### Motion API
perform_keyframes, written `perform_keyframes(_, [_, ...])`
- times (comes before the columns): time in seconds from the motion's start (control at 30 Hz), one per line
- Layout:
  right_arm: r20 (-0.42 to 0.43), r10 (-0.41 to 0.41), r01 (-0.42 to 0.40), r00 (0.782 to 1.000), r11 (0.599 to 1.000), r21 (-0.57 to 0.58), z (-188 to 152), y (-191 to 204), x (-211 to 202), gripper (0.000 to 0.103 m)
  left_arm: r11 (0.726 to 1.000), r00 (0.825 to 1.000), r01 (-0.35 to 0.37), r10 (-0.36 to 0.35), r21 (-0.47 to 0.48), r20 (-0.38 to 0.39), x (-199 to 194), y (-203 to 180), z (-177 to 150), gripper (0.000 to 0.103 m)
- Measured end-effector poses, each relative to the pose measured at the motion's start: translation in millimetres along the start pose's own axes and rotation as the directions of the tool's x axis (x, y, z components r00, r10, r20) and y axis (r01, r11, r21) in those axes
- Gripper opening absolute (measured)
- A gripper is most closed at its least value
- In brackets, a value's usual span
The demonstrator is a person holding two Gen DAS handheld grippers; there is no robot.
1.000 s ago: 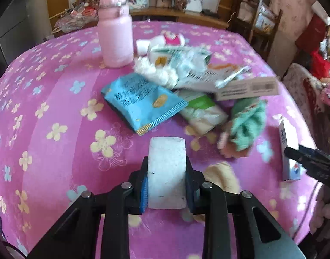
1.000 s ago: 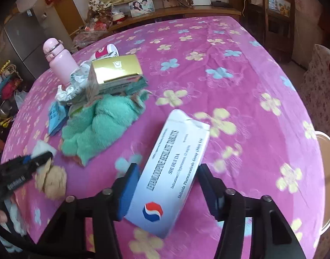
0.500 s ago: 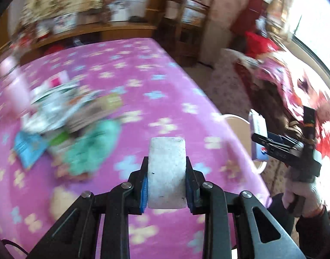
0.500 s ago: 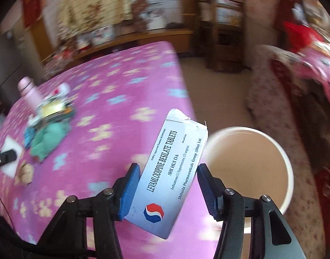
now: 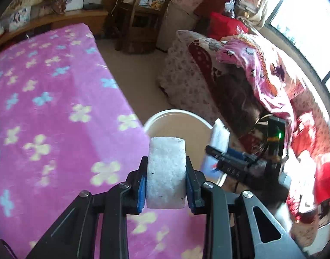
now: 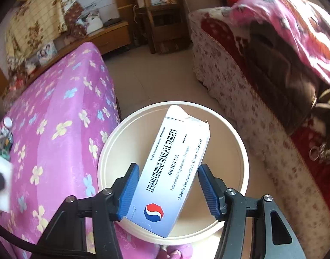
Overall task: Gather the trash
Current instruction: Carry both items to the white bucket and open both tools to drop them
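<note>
My left gripper [image 5: 166,185] is shut on a white foam block [image 5: 166,172] and holds it over the table's right edge, just short of a cream round bin [image 5: 175,125] on the floor. My right gripper [image 6: 168,192] holds a white and blue tablet box [image 6: 173,172] straight above the open bin [image 6: 236,142]. Its right pad [image 6: 208,192] stands a little off the box, so the jaws look slackened. The right gripper with the box [image 5: 218,138] also shows in the left wrist view, over the bin's right side.
The table with a pink flowered cloth [image 5: 46,108] fills the left. A sofa with red and pink blankets [image 5: 251,75] stands right of the bin. A wooden chair [image 5: 141,10] and a low shelf [image 6: 108,36] stand at the back. Tan floor [image 6: 154,75] lies between.
Both grippers have swung right, away from the trash pile on the table, to the bin by the table's edge. The right gripper's jaws have widened a little around the box.
</note>
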State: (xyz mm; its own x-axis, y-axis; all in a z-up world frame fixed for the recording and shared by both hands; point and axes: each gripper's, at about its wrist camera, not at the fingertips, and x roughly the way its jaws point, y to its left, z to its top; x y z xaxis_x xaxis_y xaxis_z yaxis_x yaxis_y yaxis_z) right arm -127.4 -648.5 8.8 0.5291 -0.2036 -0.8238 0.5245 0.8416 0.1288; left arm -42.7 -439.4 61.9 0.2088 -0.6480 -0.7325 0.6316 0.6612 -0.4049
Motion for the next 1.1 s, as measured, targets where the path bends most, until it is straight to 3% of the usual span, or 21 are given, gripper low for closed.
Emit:
perform_keyframes(0.07, [0.021, 0.001, -0.002, 1.0, 1.0, 0.017, -0.9, -4.7, -1.4, 0.07, 0.999, 0.999, 0.033, -0.033, -0.03, 0.007, 8.8, -1.9, 3.3, 0.068])
perform_keyframes(0.1, [0.028, 0.006, -0.006, 1.0, 1.0, 0.024, -0.9, -8.1, 0.3, 0.072, 0.998, 0.999, 0.047, -0.046, -0.043, 0.016, 10.4, -1.2, 3.5, 0.07])
perform_keyframes(0.27, [0.035, 0.033, -0.035, 0.999, 0.997, 0.068, -0.3, -20.6, 2.1, 0.074, 0.996, 0.998, 0.067, -0.066, -0.053, 0.014, 14.6, -0.5, 2.2, 0.07])
perform_keyframes(0.5, [0.042, 0.021, -0.023, 0.999, 0.998, 0.053, -1.9, -15.6, 1.0, 0.074, 0.997, 0.997, -0.077, 0.077, -0.002, 0.031, -0.3, 8.4, -6.2, 0.07])
perform_keyframes(0.7, [0.058, -0.006, 0.007, 0.998, 1.0, -0.015, -5.7, 5.4, -6.7, 0.074, 0.981, 0.979, -0.196, 0.196, 0.0, 0.063, -16.5, 22.2, -14.0, 0.07])
perform_keyframes(1.1, [0.112, -0.008, 0.019, 0.994, 0.995, -0.099, -15.4, 46.0, -36.5, 0.074, 0.952, 0.945, -0.306, 0.304, -0.008, 0.12, -52.5, 44.2, -29.6, 0.07])
